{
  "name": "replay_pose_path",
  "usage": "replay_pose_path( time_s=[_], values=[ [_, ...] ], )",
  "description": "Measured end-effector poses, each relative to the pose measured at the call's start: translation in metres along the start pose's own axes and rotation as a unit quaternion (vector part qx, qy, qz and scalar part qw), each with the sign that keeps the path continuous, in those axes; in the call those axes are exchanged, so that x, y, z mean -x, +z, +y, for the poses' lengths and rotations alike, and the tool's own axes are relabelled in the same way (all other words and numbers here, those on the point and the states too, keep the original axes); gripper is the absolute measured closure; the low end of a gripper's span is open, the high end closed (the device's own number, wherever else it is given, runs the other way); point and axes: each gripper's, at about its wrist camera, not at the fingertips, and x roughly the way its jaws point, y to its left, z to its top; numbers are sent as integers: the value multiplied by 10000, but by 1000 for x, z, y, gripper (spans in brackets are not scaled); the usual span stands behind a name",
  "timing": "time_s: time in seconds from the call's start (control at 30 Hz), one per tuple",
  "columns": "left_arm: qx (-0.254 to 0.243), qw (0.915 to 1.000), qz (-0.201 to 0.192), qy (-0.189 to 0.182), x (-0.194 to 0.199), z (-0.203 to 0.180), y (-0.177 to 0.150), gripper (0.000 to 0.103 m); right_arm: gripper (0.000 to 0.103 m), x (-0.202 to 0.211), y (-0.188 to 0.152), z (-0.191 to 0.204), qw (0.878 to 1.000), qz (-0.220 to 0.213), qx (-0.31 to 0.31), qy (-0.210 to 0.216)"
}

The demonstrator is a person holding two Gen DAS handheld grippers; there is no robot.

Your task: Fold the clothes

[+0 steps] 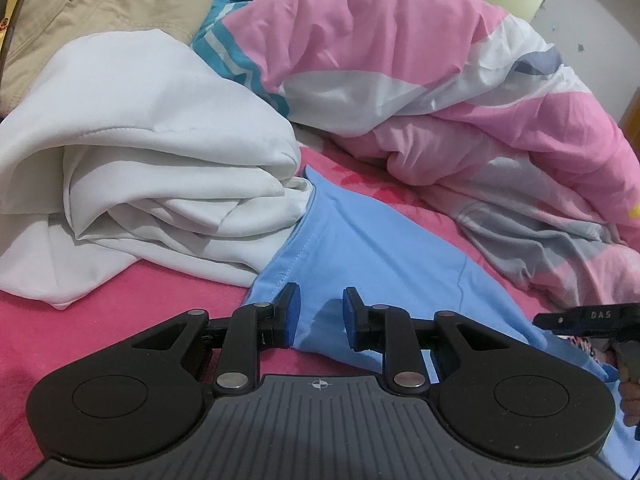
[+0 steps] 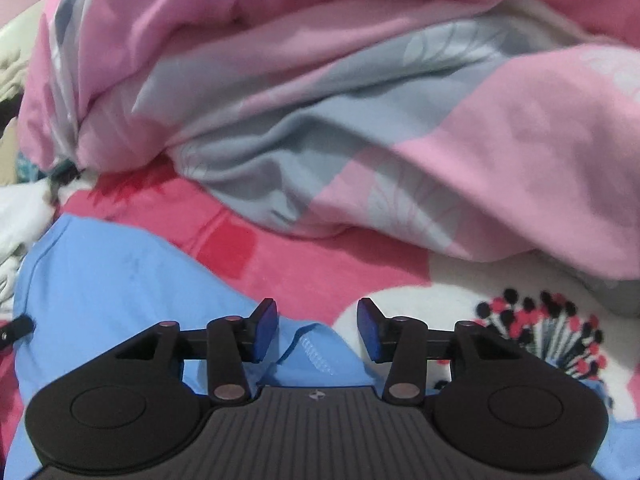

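Note:
A light blue garment [image 1: 360, 240] lies spread on the pink bed sheet [image 1: 100, 320], one corner reaching up beside a white garment [image 1: 140, 152]. My left gripper [image 1: 320, 312] hovers low over the blue cloth's near part. Its jaws stand a narrow gap apart, cloth shows between them, and no pinch is visible. The right wrist view shows my right gripper [image 2: 316, 324] open over the same blue garment [image 2: 120, 280], with a stitched fold [image 2: 316, 354] lying loose between the fingers. A black part of the right gripper [image 1: 580, 316] enters at the left wrist view's right edge.
A bulky pink, white and grey quilt [image 1: 400, 60] is piled at the back and right, filling most of the right wrist view as the quilt [image 2: 360, 80]. A beige garment [image 1: 80, 12] lies behind the white one. The sheet has a white flower patch [image 2: 540, 332].

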Motion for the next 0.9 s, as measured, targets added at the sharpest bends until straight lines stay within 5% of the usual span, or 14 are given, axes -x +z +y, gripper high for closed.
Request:
replay_pose_path(
  time_s=[0.2, 0.33, 0.43, 0.57, 0.9],
  values=[
    [-26, 10000, -1, 7, -1, 0, -1, 80, 61, 0, -6, 7, 9987, 13, 510, -37],
    [-23, 10000, -2, 7, 0, 1, 0, 80, 94, 3, -6, 16, 9967, 39, 816, 2],
    [42, 10000, -17, 21, 1, 3, 1, 80, 101, 8, -3, 27, 9935, -271, 1079, -229],
    [62, 10000, -28, 36, 1, 3, 1, 80, 101, 11, 9, 32, 9882, -782, 1159, -618],
    [14, 10000, -54, 72, 1, 2, -1, 80, 102, -36, 18, 29, 9835, -870, 1120, -1127]
  ],
)
